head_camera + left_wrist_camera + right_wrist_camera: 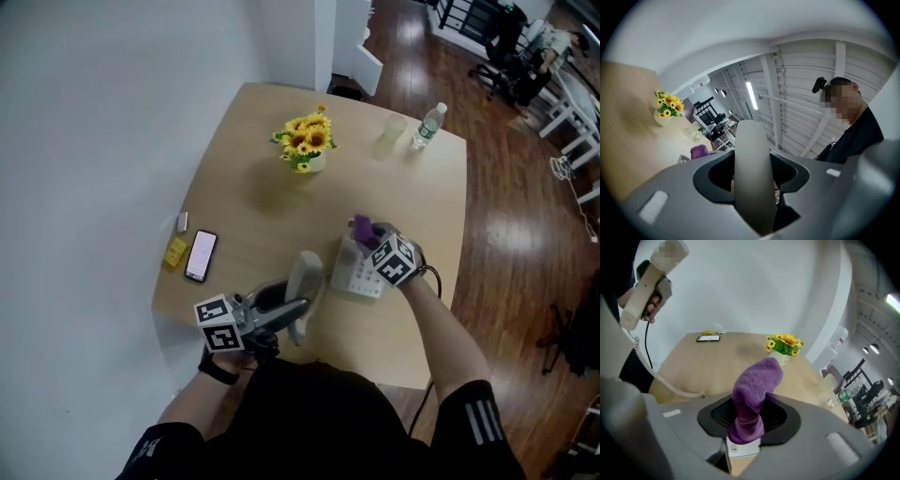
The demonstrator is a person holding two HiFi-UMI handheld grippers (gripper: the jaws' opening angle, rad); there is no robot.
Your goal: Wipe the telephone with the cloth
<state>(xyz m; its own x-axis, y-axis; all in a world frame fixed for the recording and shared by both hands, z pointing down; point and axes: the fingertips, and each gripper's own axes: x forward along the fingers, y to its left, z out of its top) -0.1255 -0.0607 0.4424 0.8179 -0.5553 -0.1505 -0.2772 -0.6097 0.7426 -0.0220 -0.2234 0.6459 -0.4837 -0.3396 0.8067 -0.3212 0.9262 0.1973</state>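
phone base [352, 274] sits on the table [253, 197] toward the near right edge in head view, right gripper [372, 241] directly over it with purple cloth [362, 226] poking out, left gripper [298, 307] carrying the handset [306, 267] just left of the base, flowers [305, 141] and mobile [201, 255] well apart. left gripper view: jaws clamped tight on the handset [752, 178], which stands up between them. right gripper view: jaws pinched on the cloth [754, 390], handset [644, 291] up at top left, cord [665, 383] trailing down to the table.
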